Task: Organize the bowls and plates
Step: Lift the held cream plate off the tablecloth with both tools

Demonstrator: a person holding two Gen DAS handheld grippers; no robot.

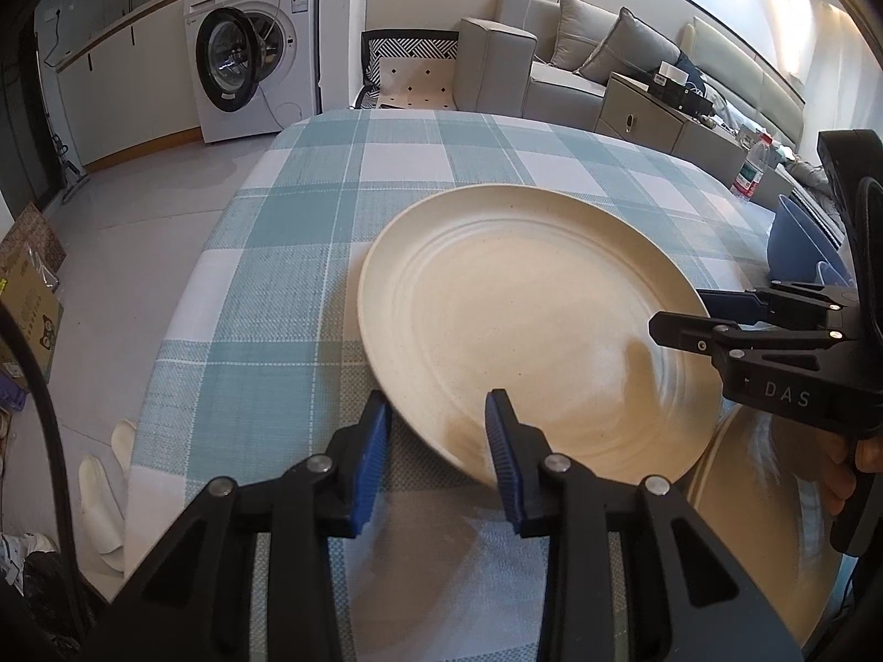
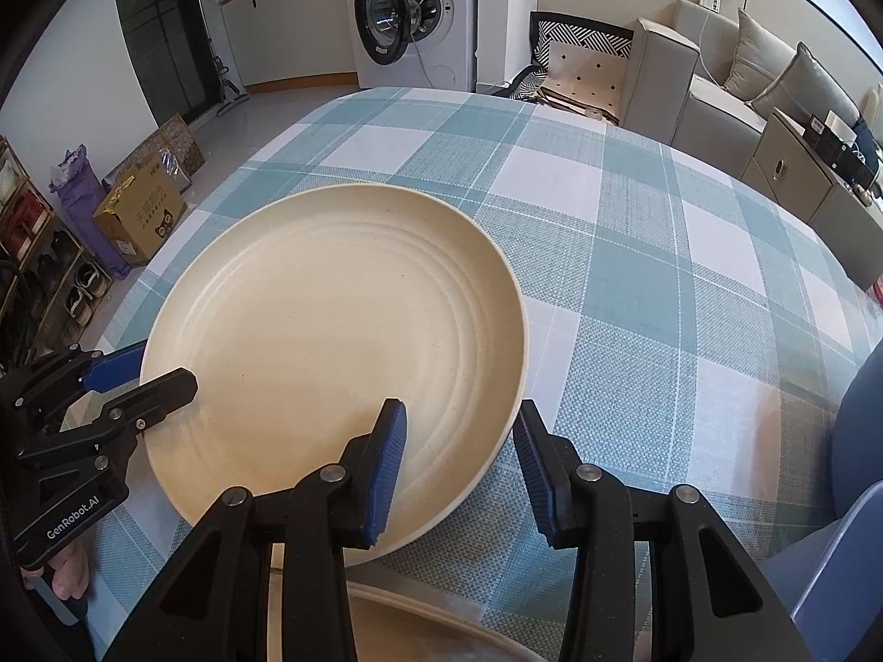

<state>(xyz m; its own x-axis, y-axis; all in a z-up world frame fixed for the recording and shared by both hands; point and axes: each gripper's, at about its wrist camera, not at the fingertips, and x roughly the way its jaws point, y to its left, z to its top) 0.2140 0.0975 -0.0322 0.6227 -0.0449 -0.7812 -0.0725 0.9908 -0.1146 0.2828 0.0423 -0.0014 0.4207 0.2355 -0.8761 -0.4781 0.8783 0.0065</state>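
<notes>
A washing machine (image 1: 259, 49), sofa (image 1: 557, 55) and cardboard box (image 2: 141, 215) surround the checked tablecloth (image 1: 309, 220).

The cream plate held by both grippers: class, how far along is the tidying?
Done: nothing visibly stacked. In hand: the cream plate is tilted, rim between the fingers of the left gripper and right gripper. Left: set it down; another plate lies below, and blue bowls wait.
</notes>
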